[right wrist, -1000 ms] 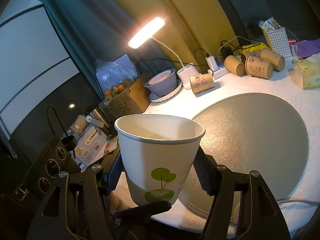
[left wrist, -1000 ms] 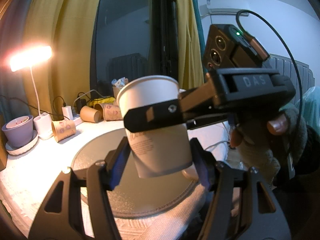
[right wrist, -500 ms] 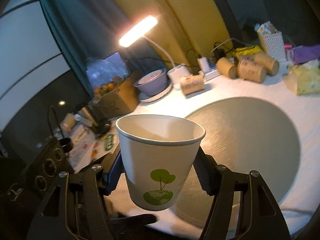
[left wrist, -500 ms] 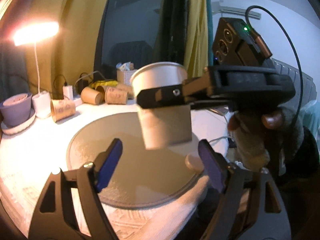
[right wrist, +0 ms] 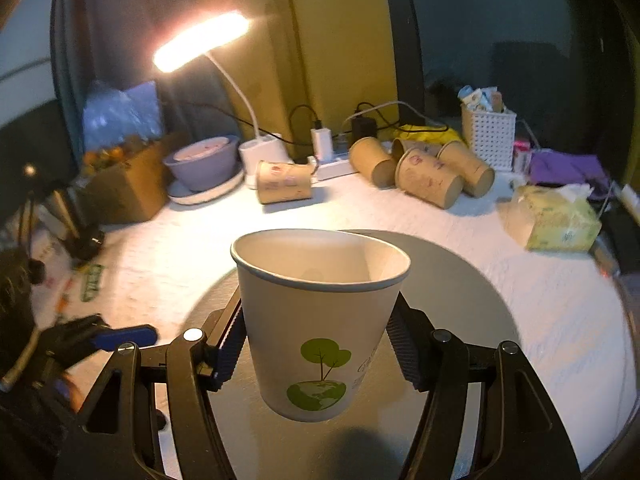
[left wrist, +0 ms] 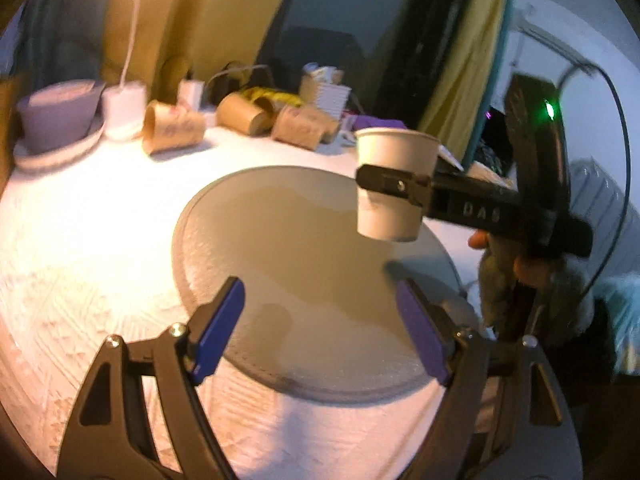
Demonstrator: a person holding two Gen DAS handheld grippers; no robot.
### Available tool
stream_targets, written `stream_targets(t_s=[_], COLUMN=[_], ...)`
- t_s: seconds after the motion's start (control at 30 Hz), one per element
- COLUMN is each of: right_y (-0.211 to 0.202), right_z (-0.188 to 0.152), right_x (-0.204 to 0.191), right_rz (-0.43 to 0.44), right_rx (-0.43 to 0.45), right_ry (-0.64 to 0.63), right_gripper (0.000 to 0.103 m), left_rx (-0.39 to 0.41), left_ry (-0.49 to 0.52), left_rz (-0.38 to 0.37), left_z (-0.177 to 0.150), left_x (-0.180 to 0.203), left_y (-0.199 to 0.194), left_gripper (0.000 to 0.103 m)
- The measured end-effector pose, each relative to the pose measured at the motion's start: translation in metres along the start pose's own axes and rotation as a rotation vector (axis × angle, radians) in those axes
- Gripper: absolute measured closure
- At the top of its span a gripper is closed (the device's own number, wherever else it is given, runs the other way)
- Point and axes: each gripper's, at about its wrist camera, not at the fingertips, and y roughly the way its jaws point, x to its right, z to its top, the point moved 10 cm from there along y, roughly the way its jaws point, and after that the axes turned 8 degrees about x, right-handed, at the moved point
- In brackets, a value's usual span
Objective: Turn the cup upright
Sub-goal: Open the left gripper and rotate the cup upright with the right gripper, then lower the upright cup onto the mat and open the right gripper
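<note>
Cup (right wrist: 320,320) upright, clamped in right tongs (right wrist: 316,344) above mat (left wrist: 288,256); left tongs (left wrist: 320,320) wide, empty | left: set-down, probably

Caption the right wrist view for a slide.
Right gripper holds the white paper cup upright above the round grey mat; brown cups lie tipped behind.
</note>
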Motion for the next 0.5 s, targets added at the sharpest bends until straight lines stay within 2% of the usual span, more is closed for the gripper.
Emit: stream_targets(t_s=[0.17,0.33,0.5], right_y=[0.020,0.034,0.031], right_z=[0.000,-0.006,-0.006], right_x=[0.005,0.009,0.010], right_rz=[-0.073,-0.107,-0.136], right_rx=[-0.001,-0.036,-0.031], right_ry=[-0.061,-0.091,-0.112], right_gripper=[0.035,0.035,0.035], left_rx=[-0.017,-0.016,-0.015], left_ry=[-0.105,-0.111,-0.113], left_rz=[0.003,-0.001,-0.004], left_z=[0.000,0.000,0.001], left_x=[-0.023,-0.024,-0.023], left_y=[0.006,0.006,0.006], left_gripper=[0.024,0.024,0.024])
